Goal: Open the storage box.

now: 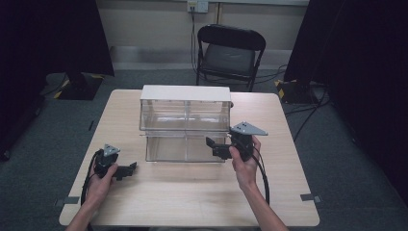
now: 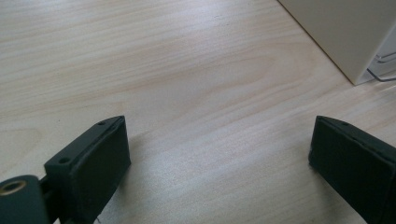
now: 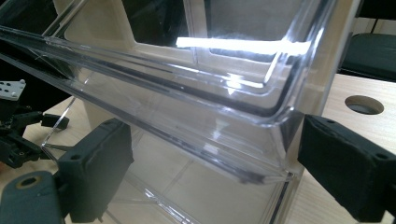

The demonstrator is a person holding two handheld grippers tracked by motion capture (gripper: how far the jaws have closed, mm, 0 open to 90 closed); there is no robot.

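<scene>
Bench [image 1: 192, 192]: pale wood top, bare along the near edge, which leaves both hands working room.
Clear two-tier organiser [image 1: 185, 126]: stands at mid-bench, toward the far side; white top, transparent walls, a divider down the middle; nothing visible inside.
Right hand-held gripper [image 1: 219, 147]: raised at the organiser's near right corner, jaws released and spread to either side of the clear corner edge [image 3: 285, 135]; judged to be lined up for a grip there, not yet closed.
Left hand-held gripper [image 1: 126, 171]: resting low on the bench left of the organiser, apart from it, jaws released with nothing between them; judged parked out of the way.
Folding chair [image 1: 230, 53]: behind the bench, unused.
</scene>
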